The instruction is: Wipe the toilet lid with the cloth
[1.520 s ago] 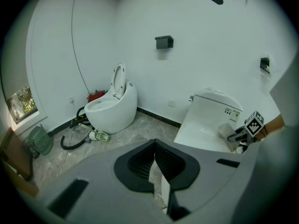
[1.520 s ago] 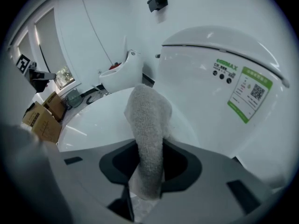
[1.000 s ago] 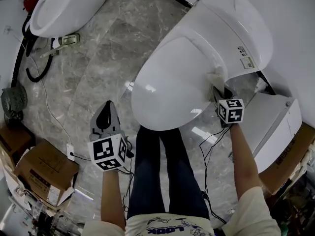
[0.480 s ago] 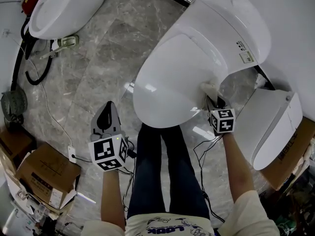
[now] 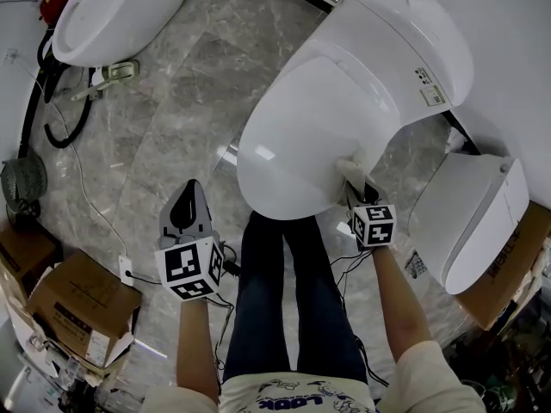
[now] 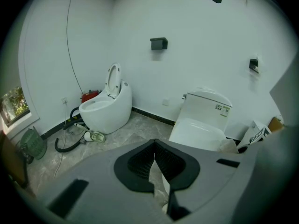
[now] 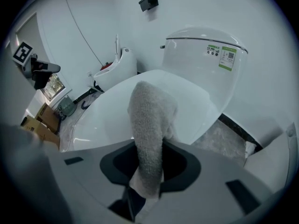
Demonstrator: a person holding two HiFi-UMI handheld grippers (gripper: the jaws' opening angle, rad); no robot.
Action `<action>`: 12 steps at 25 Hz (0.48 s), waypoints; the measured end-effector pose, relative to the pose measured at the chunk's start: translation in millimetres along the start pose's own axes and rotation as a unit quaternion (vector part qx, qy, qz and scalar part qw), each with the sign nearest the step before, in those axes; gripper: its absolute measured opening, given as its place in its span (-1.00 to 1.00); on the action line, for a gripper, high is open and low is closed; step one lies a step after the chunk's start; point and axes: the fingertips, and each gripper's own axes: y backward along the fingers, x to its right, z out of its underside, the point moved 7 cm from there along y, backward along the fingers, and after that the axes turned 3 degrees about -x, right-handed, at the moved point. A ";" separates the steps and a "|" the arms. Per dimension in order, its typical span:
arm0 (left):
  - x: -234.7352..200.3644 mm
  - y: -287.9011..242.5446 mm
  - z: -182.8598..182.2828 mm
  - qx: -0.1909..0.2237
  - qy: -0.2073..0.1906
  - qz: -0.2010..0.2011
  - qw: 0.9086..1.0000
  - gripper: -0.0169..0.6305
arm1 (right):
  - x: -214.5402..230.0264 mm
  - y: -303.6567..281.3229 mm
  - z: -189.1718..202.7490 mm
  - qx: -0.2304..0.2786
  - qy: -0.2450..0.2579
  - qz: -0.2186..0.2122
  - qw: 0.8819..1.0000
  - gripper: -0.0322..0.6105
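The white toilet has its lid (image 5: 297, 132) down, with the tank (image 5: 405, 41) behind it. My right gripper (image 5: 355, 188) is shut on a pale grey cloth (image 5: 351, 172), which lies against the lid's near right edge. In the right gripper view the cloth (image 7: 150, 125) hangs from between the jaws over the lid (image 7: 107, 111). My left gripper (image 5: 186, 212) is held over the floor to the left of the toilet, shut and empty. In the left gripper view the closed jaws point toward the toilet (image 6: 198, 127).
A second white toilet (image 5: 112, 11) stands at the far left with a black hose (image 5: 60, 127) beside it. A white bin (image 5: 469, 218) stands right of the toilet. Cardboard boxes (image 5: 73, 304) sit at the lower left. The person's legs (image 5: 288, 299) stand before the bowl.
My right gripper has drawn the cloth along the lid's right edge toward the front, nearer to the person. The left gripper has stayed where it was.
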 end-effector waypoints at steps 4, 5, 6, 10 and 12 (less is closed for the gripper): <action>-3.8 1.0 2.4 0.000 0.005 -0.001 1.000 -0.92 | -26.2 -0.7 7.8 -0.005 0.006 -0.015 1.000 -0.58; -4.9 1.4 3.2 0.000 0.006 -0.001 1.000 -0.92 | -33.5 -1.0 9.9 -0.007 0.010 -0.019 1.000 -0.58; -5.9 1.9 4.3 0.001 0.007 -0.001 1.000 -0.92 | -40.9 -1.4 12.1 -0.008 0.014 -0.024 1.000 -0.58; -10.9 4.7 8.3 0.002 0.011 -0.003 1.000 -0.92 | -68.1 -2.8 19.0 -0.013 0.023 -0.041 0.999 -0.58; -13.4 6.8 10.3 0.002 0.014 -0.004 1.000 -0.92 | -79.0 -3.4 21.2 -0.014 0.024 -0.046 0.999 -0.58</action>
